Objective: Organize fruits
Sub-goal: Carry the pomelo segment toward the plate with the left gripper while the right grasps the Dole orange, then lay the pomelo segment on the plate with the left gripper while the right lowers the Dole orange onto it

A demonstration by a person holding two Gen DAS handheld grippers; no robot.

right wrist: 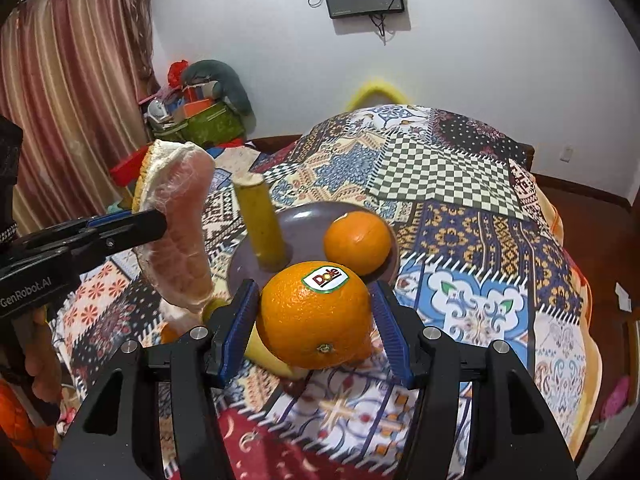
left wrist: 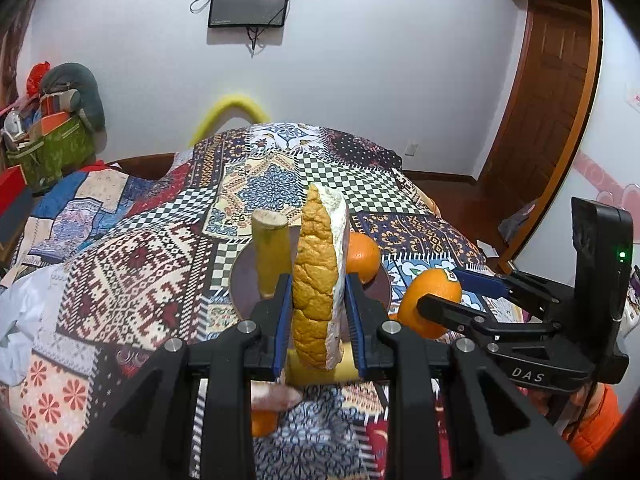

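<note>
Left gripper (left wrist: 316, 312) pinches a pomelo wedge (left wrist: 318, 276) across its thin width, rind on one pad, white pith on the other; wedge stands on end, long axis up-down, upper tip tilted away from the camera, held above the near edge of the plate (left wrist: 240, 276). In the right wrist view the pink flesh side under cling film shows (right wrist: 182, 232). Judging by look: light, soft, film slippery, squashes if squeezed hard, so the mid-length hold across rind and pith seems right. Right gripper (right wrist: 316, 316) is clamped on an orange (right wrist: 314, 316), pads on its two sides, sticker up, stem end facing the camera; round, firm, moderately heavy, waxy skin may slip, hold at widest girth. It hangs over the patchwork cloth (right wrist: 460, 240) just short of the plate's near edge. On the plate: second orange (right wrist: 357, 242) at right side, yellow-green cylinder (right wrist: 262, 226) upright at left. Something yellow lies on the cloth under the grippers, mostly hidden.
</note>
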